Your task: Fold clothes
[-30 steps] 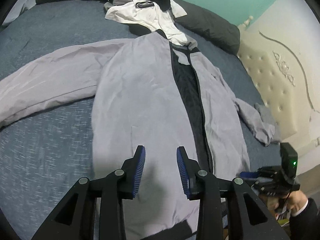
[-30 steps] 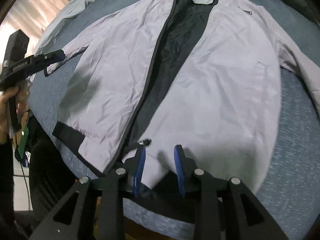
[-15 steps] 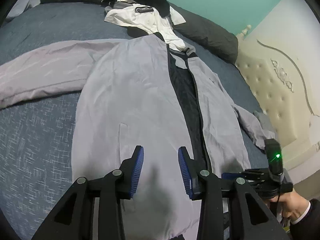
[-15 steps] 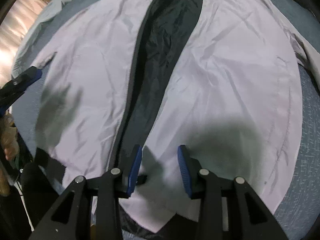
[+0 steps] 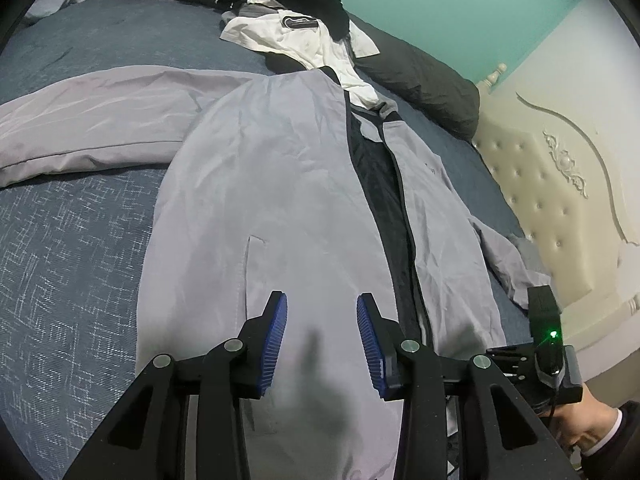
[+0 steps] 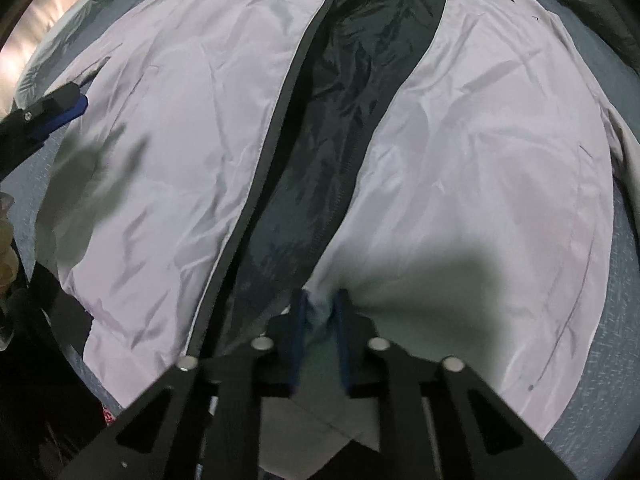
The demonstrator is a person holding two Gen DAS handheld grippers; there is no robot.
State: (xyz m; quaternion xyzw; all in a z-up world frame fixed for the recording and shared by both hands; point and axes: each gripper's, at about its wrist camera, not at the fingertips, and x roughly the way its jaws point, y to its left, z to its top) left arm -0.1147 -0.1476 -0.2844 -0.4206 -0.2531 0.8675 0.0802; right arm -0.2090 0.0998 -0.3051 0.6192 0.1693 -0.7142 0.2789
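Observation:
A light grey jacket [image 5: 280,184] lies open on the bed, front up, its dark lining [image 6: 340,140] showing along the unzipped middle. My left gripper [image 5: 322,320] hovers open just above the jacket's lower front panel, nothing between its fingers. In the right wrist view it shows at the left edge as one blue-padded finger [image 6: 60,108]. My right gripper [image 6: 319,308] points steeply down at the hem beside the zip. Its jaws are closing, and a bunch of grey jacket fabric is pinched between the pads. The left wrist view shows it at lower right [image 5: 536,360].
The blue patterned bedspread [image 5: 60,264] surrounds the jacket. A pile of white and black clothes [image 5: 296,28] and a dark pillow [image 5: 424,84] lie beyond the collar. A cream tufted headboard [image 5: 560,184] stands to the right. A hand in a dark sleeve [image 5: 580,420] grips the right tool.
My right gripper dropped onto the jacket near the zip and its jaws closed from apart to pinching fabric. My left gripper sank closer to the jacket, still open.

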